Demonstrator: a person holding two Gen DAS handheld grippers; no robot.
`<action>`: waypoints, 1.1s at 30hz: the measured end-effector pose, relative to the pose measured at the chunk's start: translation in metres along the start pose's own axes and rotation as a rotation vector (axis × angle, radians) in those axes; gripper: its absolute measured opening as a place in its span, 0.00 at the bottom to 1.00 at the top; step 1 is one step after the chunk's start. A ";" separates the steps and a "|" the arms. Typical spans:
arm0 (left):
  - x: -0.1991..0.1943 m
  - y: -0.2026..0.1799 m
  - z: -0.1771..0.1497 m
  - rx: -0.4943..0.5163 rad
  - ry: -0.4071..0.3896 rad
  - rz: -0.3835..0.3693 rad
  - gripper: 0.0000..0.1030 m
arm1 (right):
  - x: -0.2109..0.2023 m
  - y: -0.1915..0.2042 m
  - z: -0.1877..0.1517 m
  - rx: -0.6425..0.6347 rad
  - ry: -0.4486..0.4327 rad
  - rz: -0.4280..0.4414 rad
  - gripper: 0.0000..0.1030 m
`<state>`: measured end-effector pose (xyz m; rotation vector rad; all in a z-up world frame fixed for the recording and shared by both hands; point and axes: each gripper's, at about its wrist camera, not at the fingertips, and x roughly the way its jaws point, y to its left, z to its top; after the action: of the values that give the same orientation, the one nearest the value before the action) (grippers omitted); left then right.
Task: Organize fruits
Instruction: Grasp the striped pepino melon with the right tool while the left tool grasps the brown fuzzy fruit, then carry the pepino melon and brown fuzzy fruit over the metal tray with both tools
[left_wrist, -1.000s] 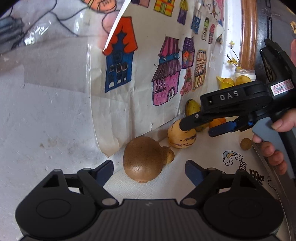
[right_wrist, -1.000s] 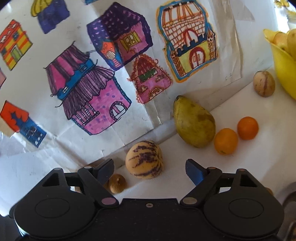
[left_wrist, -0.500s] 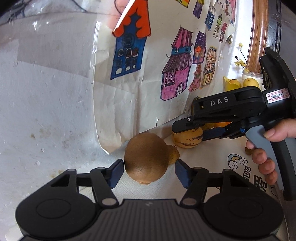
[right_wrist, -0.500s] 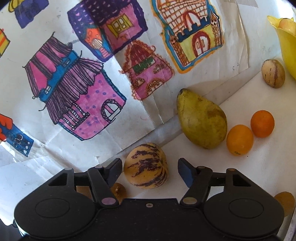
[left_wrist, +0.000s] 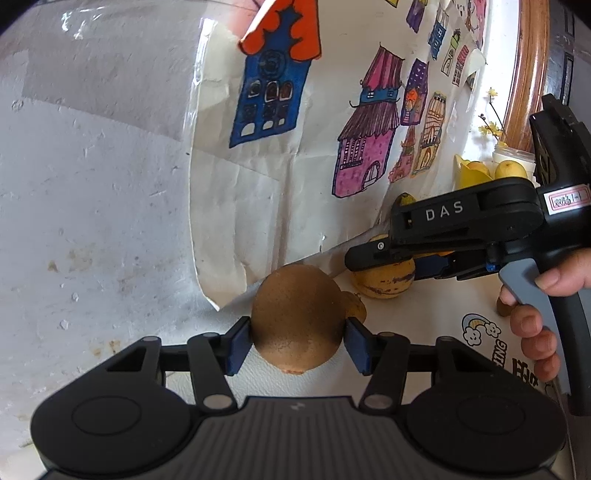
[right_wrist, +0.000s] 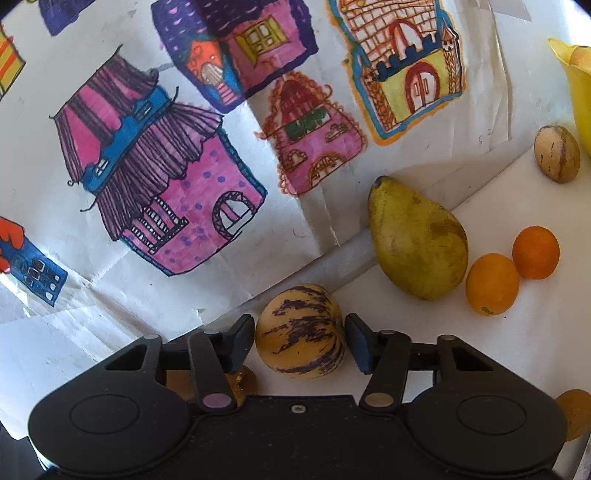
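In the left wrist view, our left gripper (left_wrist: 298, 341) sits in the lower middle of the frame, and its two blue pads (left_wrist: 238, 345) press on both sides of a brown kiwi (left_wrist: 297, 319). The claw is closed on this fruit, which rests on the white table (left_wrist: 424, 332). A small brown fruit (left_wrist: 356, 306) lies just behind the kiwi, at its right side. Further back, at the right of the frame, our right gripper (left_wrist: 384, 258) reaches over a striped melon (left_wrist: 384, 284), and the right hand (left_wrist: 543, 295) holds its grey trigger. A sheet with drawings of houses (left_wrist: 280, 122) hangs on the wall in the upper middle.

In the right wrist view, the striped melon (right_wrist: 300, 330) is at the lower middle, between the two fingers of the right gripper (right_wrist: 300, 338). The claw is narrow around it: the pads stand just beside the skin on both sides, but we cannot tell for sure if they already touch it. A yellow-green pear (right_wrist: 419, 240) lies at the right of the middle, against the bottom of the wall. Two oranges (right_wrist: 491, 282) touch each other just to the right of the pear. A smaller striped fruit (right_wrist: 557, 153) lies in the upper right, near a yellow bowl (right_wrist: 576, 92) at the right edge.
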<state>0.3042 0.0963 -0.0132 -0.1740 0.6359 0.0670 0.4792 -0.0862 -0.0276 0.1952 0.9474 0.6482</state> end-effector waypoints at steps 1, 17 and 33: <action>-0.001 0.000 -0.001 0.000 -0.001 0.001 0.57 | 0.003 0.001 0.001 0.000 -0.001 -0.003 0.53; -0.013 0.000 -0.009 -0.031 0.004 -0.056 0.55 | -0.025 -0.011 -0.022 0.083 0.018 0.026 0.52; -0.070 -0.036 -0.028 -0.050 -0.006 -0.195 0.55 | -0.148 -0.004 -0.063 0.099 -0.046 0.013 0.52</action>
<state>0.2358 0.0552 0.0112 -0.2829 0.6087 -0.1046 0.3696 -0.1849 0.0362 0.3035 0.9354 0.6066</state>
